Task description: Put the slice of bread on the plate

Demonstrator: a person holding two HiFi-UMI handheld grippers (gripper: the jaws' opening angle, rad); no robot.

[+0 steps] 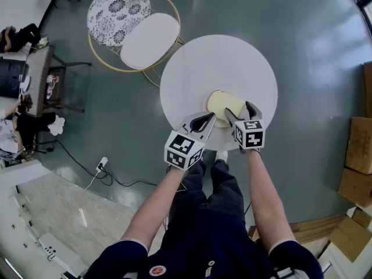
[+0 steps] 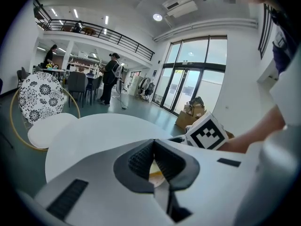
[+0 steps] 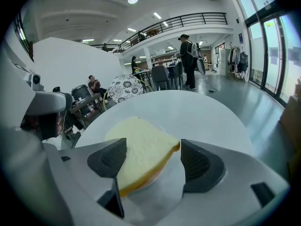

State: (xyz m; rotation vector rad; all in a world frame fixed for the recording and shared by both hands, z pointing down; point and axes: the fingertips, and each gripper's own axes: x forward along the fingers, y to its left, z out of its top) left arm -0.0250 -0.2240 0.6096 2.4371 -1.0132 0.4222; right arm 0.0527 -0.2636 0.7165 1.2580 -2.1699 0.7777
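Since the slice of bread [image 3: 141,145] already lies on the plate [image 3: 151,181], between the right gripper's [image 1: 239,110] wide-apart jaws with neither pad pressing it, I would draw that gripper straight back from the plate without brushing the crust. The left gripper [image 2: 153,144], just beside the plate, has its jaws together on nothing.

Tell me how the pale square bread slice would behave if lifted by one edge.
Probably floppy: the pale square bread slice looks thin and soft, so it may sag. Likely light, and easily dented by hard squeezing. Being flat, it shouldn't roll.
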